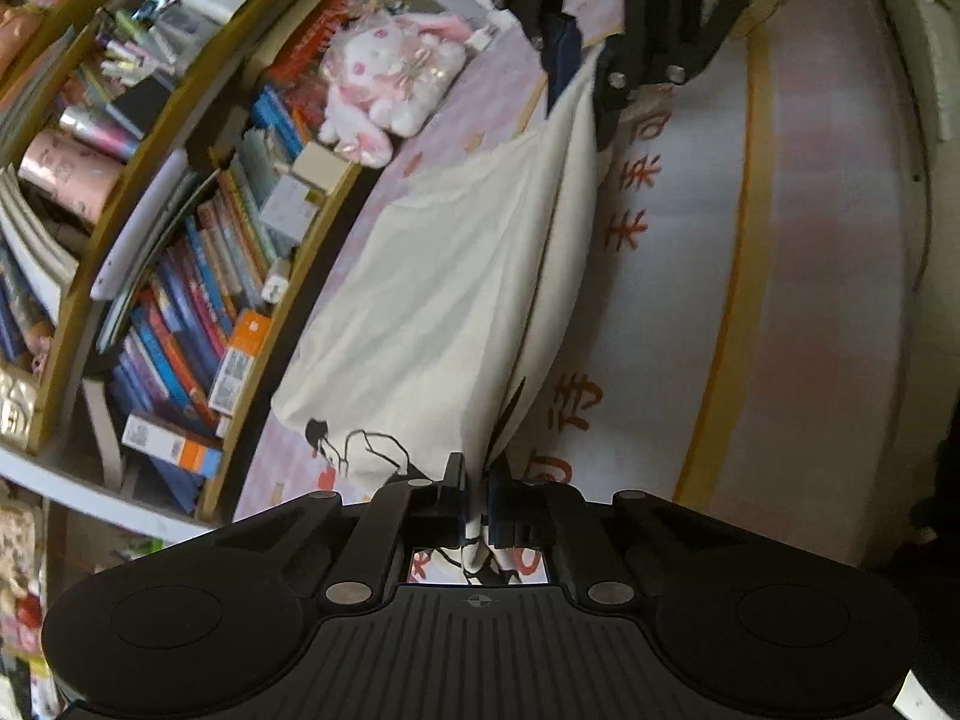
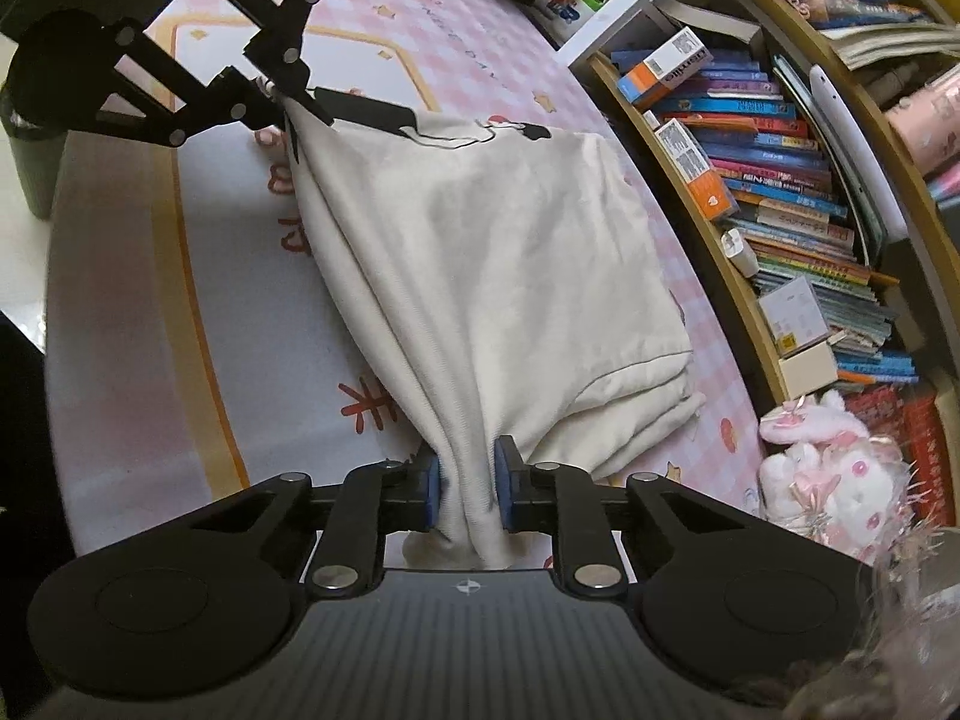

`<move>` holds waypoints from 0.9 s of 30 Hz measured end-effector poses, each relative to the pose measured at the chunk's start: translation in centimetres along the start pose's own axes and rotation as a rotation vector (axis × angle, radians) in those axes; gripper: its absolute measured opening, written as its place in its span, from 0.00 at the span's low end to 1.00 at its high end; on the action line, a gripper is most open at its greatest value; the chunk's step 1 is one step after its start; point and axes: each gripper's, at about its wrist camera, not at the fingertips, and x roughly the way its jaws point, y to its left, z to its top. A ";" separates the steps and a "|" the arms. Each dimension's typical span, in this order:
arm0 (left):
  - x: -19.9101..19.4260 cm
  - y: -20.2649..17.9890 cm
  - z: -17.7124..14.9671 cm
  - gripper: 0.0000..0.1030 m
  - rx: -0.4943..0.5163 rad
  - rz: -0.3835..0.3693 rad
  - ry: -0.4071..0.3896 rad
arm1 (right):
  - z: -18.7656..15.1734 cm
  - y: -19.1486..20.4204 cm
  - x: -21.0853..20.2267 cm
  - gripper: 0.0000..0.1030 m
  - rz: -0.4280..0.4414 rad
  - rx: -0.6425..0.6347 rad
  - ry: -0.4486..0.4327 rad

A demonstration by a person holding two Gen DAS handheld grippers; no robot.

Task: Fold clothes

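A cream-white garment (image 1: 456,294) with a black line drawing lies on the pink checked table mat (image 1: 810,240); its near edge is lifted and pulled taut between both grippers. My left gripper (image 1: 477,498) is shut on one end of that edge, by the printed figure. My right gripper (image 2: 468,492) is shut on a bunched fold at the other end of the garment (image 2: 498,252). In the right wrist view the left gripper (image 2: 288,96) shows at the upper left, gripping the cloth. In the left wrist view the right gripper (image 1: 591,66) shows at the top, holding the cloth.
A wooden bookshelf (image 2: 780,138) packed with books runs along the far side of the mat. A pink and white plush toy (image 2: 834,480) sits on the mat by the shelf. A dark bin (image 2: 30,138) stands beyond the mat's edge.
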 end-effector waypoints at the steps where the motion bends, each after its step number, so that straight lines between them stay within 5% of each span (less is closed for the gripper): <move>1: -0.4 0.1 0.1 0.05 0.011 -0.007 -0.004 | 0.0 -0.3 -0.3 0.15 0.010 0.007 -0.001; 9: -3.6 1.6 0.8 0.05 -0.008 -0.106 -0.009 | 0.1 -1.7 -3.5 0.15 0.101 0.037 -0.011; 16: -6.8 4.0 1.1 0.05 -0.040 -0.233 -0.038 | -0.1 -3.4 -6.9 0.13 0.315 0.154 -0.009; 20: -5.8 6.8 2.1 0.05 -0.084 -0.170 -0.066 | -0.1 -6.0 -8.7 0.12 0.339 0.212 -0.062; 27: -2.6 11.4 3.8 0.06 -0.194 -0.051 -0.092 | 1.2 -11.0 -8.2 0.10 0.184 0.277 -0.134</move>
